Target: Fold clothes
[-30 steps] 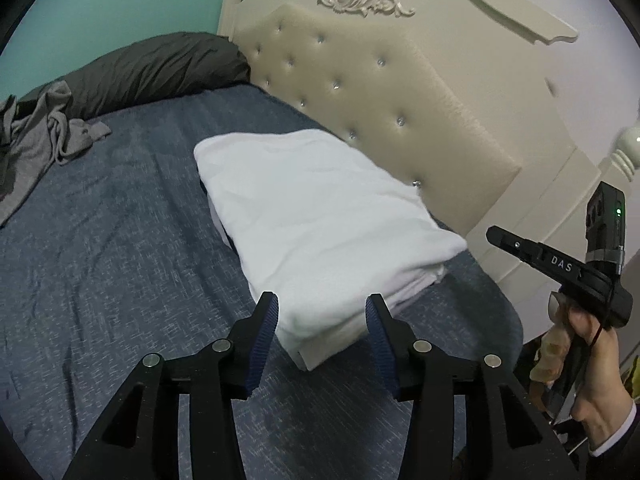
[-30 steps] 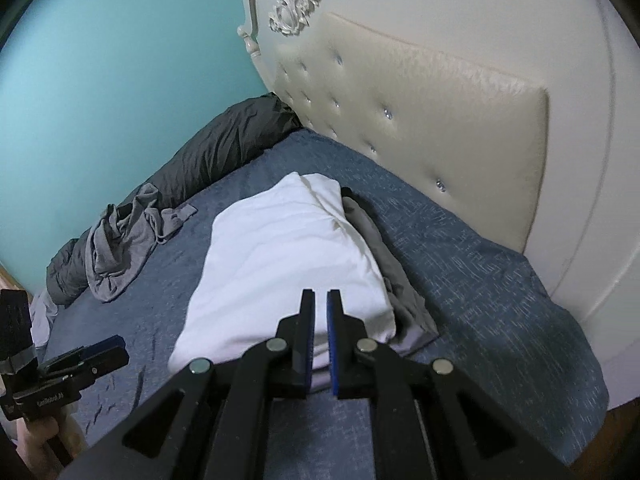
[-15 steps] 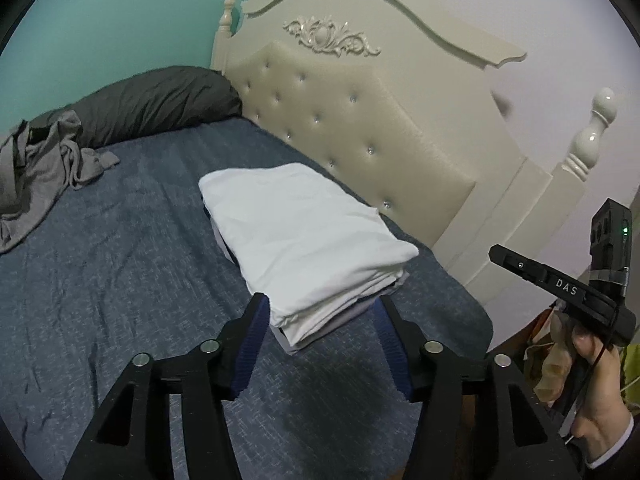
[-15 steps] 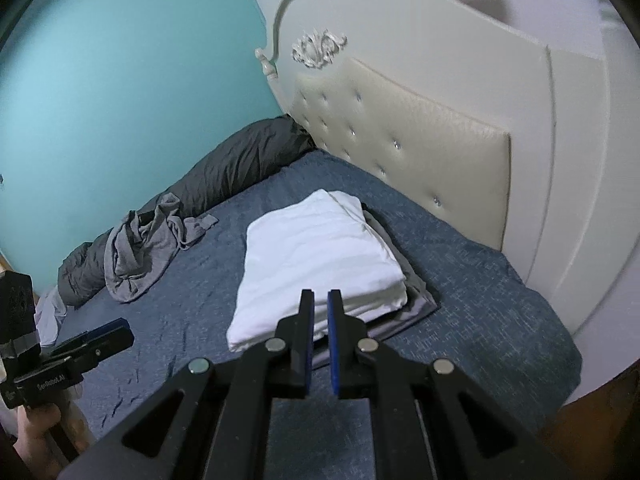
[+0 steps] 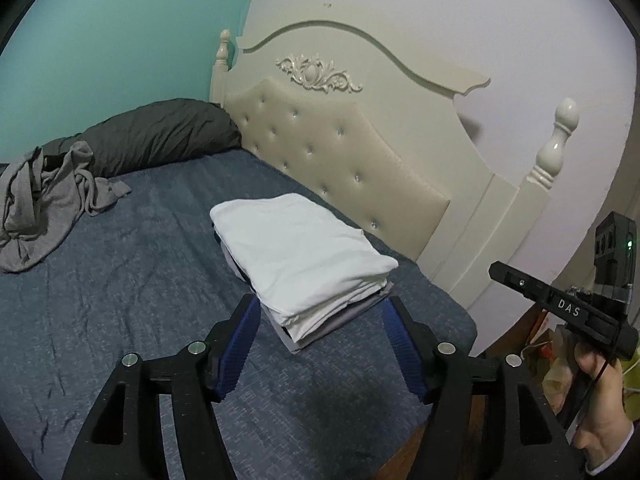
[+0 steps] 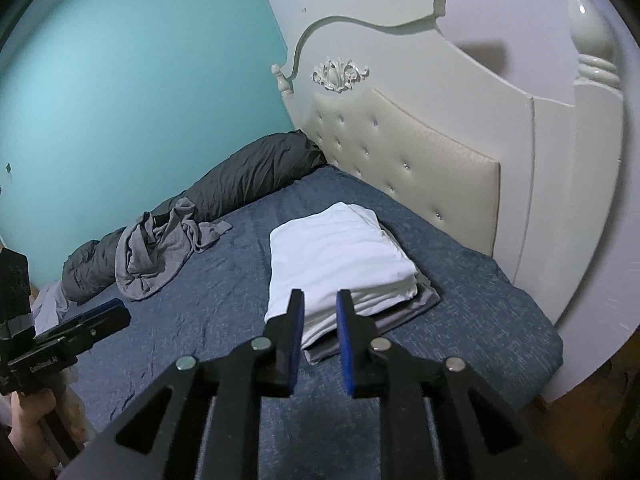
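Folded clothes (image 5: 304, 256) sit in a neat stack on the blue bedspread (image 5: 120, 300), close to the padded headboard (image 5: 340, 164): a white garment (image 6: 336, 256) folded on top, with a grey folded piece (image 6: 424, 300) showing under its near and right edges. Nearest in the left wrist view, the left gripper (image 5: 320, 344) hangs above the bedspread just short of the stack's near corner, its blue-padded fingers (image 5: 236, 344) spread wide with nothing between them. In the right wrist view the right gripper (image 6: 319, 336) is likewise held over the bed in front of the stack, its two blue pads parted by a moderate gap and holding nothing. Each gripper shows at the edge of the other's view, gripped by a hand (image 5: 604, 408) at the lower right of the left view and by another hand (image 6: 28, 420) at the lower left of the right view. Farther back on the bed, well apart from the stack, a crumpled grey garment (image 5: 44, 204) lies unfolded, partly draped against a long dark grey pillow (image 5: 160, 136) that runs along the teal wall (image 6: 140, 80). Beyond the stack the cream headboard rises with a carved ornament (image 5: 316, 74) at its centre and a turned bedpost (image 5: 556, 144) at its right end.
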### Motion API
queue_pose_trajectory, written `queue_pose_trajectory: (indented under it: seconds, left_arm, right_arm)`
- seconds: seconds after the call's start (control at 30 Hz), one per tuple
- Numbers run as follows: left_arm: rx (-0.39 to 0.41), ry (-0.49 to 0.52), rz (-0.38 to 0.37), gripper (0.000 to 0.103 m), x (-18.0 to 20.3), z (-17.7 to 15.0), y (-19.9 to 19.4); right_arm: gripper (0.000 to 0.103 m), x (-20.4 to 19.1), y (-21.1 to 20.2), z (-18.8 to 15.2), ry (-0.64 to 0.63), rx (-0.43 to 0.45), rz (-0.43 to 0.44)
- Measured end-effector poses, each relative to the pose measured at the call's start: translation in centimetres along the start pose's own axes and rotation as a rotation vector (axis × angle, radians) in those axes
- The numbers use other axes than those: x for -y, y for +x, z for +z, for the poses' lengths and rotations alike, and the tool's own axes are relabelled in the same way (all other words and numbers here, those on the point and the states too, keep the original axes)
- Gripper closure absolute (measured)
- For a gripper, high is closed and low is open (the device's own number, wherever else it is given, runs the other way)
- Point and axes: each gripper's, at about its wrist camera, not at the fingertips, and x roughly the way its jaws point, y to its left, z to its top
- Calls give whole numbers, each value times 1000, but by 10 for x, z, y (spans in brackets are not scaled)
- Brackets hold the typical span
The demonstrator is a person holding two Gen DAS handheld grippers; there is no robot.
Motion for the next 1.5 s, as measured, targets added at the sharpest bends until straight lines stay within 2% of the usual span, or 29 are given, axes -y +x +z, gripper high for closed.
queue_pose_trajectory:
  seconds: [0.1, 0.27, 0.33, 0.43, 0.9, 1.17, 1.23, 1.5]
  left_arm:
    - [16, 15, 1, 31, 1, -2, -14]
    - [35, 29, -2, 22, 2, -6, -34]
    - [37, 35, -2, 22, 2, -7, -39]
    - [43, 46, -1, 19, 1, -10, -48]
    - [40, 55, 28, 1, -14, -29, -75]
    - [26, 65, 48, 0, -25, -43, -86]
    - [26, 72, 52, 0, -27, -45, -90]
    - [34, 69, 77, 0, -35, -57, -102]
  right_arm:
    - [63, -5, -10, -5, 11, 14, -11]
    - [59, -15, -23, -14, 4, 19, -30]
    - [51, -18, -28, -18, 6, 19, -39]
    - [46, -22, -36, -23, 9, 20, -53]
    - [29, -53, -64, -45, -15, 24, -91]
    - [23, -69, -65, -62, -11, 10, -108]
    - [19, -72, -66, -66, -8, 14, -119]
    - [13, -86, -78, -76, -16, 31, -134]
